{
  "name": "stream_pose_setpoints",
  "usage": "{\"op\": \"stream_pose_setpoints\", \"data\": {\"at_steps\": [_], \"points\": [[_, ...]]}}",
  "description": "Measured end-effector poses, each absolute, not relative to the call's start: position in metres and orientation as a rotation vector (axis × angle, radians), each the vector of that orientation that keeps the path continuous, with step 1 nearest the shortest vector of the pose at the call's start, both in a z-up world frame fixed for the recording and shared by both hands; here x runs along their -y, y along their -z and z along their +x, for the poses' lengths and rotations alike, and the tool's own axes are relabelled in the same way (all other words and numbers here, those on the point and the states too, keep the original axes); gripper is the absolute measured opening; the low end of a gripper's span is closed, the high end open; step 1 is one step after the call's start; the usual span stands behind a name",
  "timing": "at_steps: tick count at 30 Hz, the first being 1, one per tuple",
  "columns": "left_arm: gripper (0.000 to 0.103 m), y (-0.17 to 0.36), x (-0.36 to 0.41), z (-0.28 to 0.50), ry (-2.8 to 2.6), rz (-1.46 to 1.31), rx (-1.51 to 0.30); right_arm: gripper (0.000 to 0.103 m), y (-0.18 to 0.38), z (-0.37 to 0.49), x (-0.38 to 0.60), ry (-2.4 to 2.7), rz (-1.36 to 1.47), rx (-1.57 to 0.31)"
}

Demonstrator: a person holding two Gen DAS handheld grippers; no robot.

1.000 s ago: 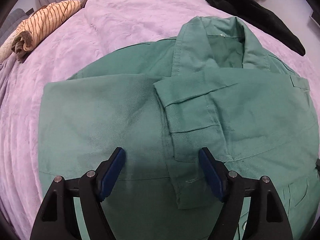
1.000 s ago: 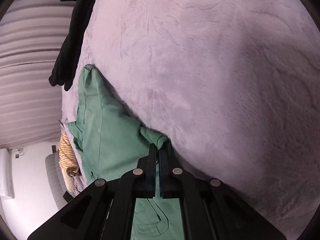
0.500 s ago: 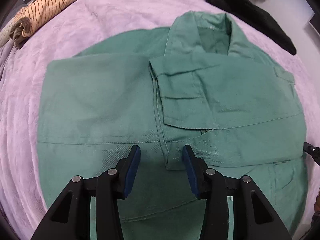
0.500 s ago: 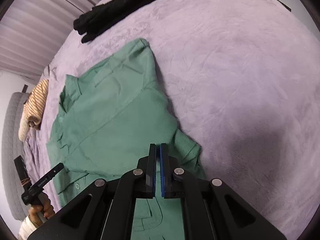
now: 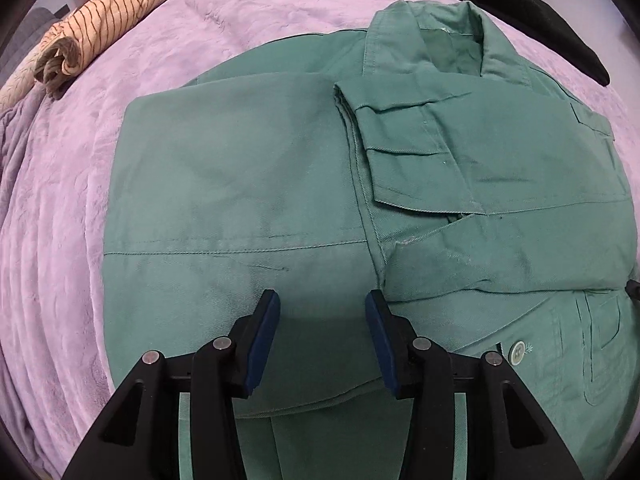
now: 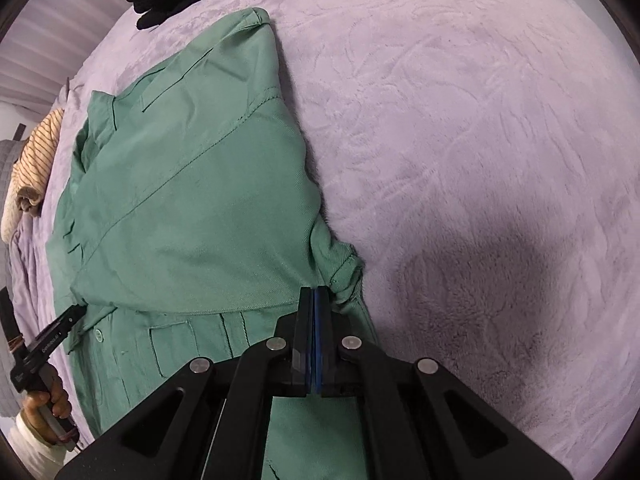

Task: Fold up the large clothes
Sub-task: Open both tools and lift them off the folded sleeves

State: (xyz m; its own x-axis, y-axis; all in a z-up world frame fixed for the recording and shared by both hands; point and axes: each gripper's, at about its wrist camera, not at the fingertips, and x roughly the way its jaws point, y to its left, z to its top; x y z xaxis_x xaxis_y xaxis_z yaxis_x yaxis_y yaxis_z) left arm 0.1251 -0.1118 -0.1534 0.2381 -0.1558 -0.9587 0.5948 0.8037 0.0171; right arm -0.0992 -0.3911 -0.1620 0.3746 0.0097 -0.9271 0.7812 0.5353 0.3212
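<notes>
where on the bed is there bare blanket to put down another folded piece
The widest bare stretch of purple blanket lies beside the green jacket, on the right gripper side. A narrower strip runs between the jacket and the striped garment. It is crowded near the collar, where the black garment lies close.

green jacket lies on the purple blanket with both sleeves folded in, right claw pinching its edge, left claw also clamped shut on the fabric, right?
Not quite. The left wrist view shows the left claw open above the green cotton jacket, gripping nothing. The rest holds: it lies on the purple plush blanket, sleeves folded in, right claw pinching its edge.
</notes>
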Motion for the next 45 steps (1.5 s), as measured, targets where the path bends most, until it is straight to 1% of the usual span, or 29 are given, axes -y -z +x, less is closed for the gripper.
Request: {"op": "stream_pose_setpoints", "data": {"at_steps": [3,4,8,9,11,12,13,20,22,27,28,29,30,31,33,35,37,39,41,42,45], "points": [[0.047,0.148,0.116,0.123,0.515,0.406,-1.256,0.0,0.154,-0.096,0.387,0.625,0.85,-1.105],[0.047,0.145,0.114,0.122,0.511,0.402,-1.259,0.004,0.148,-0.096,0.384,0.634,0.835,-1.103],[0.047,0.139,0.109,0.103,0.485,0.424,-1.276,0.005,0.133,-0.1,0.372,0.635,0.777,-1.11],[0.047,0.137,0.107,0.1,0.482,0.426,-1.28,0.007,0.13,-0.101,0.37,0.63,0.769,-1.113],[0.047,0.133,0.105,0.096,0.475,0.425,-1.288,0.021,0.128,-0.105,0.367,0.625,0.767,-1.118],[0.047,0.133,0.106,0.094,0.474,0.422,-1.29,0.036,0.127,-0.106,0.366,0.631,0.772,-1.119],[0.047,0.131,0.106,0.093,0.473,0.421,-1.292,0.043,0.127,-0.105,0.367,0.639,0.778,-1.117],[0.047,0.118,0.107,0.081,0.472,0.434,-1.298,0.044,0.117,-0.104,0.356,0.607,0.814,-1.11],[0.047,0.114,0.107,0.077,0.463,0.444,-1.298,0.05,0.112,-0.102,0.352,0.596,0.813,-1.11],[0.048,0.103,0.105,0.067,0.458,0.447,-1.31,0.059,0.099,-0.098,0.346,0.584,0.797,-1.089],[0.051,0.101,0.105,0.065,0.458,0.448,-1.314,0.063,0.096,-0.098,0.345,0.579,0.796,-1.087],[0.06,0.099,0.106,0.064,0.457,0.447,-1.317,0.064,0.093,-0.097,0.343,0.575,0.794,-1.082],[0.084,0.096,0.105,0.061,0.453,0.444,-1.311,0.067,0.09,-0.097,0.342,0.572,0.79,-1.078],[0.098,0.092,0.104,0.06,0.444,0.44,-1.291,0.067,0.087,-0.096,0.34,0.567,0.785,-1.074],[0.1,0.084,0.102,0.058,0.431,0.443,-1.254,0.068,0.084,-0.094,0.338,0.559,0.781,-1.072],[0.1,0.079,0.101,0.055,0.434,0.442,-1.26,0.071,0.08,-0.094,0.336,0.551,0.777,-1.065],[0.1,0.076,0.099,0.054,0.437,0.434,-1.27,0.08,0.077,-0.091,0.334,0.54,0.769,-1.056],[0.1,0.074,0.097,0.053,0.435,0.437,-1.273,0.08,0.072,-0.088,0.331,0.53,0.758,-1.048],[0.1,0.07,0.095,0.05,0.431,0.438,-1.27,0.09,0.068,-0.085,0.327,0.524,0.741,-1.054],[0.1,0.068,0.094,0.049,0.43,0.435,-1.27,0.092,0.066,-0.084,0.324,0.518,0.733,-1.051],[0.1,0.064,0.089,0.049,0.423,0.426,-1.271,0.093,0.061,-0.082,0.317,0.498,0.709,-1.053]]}}
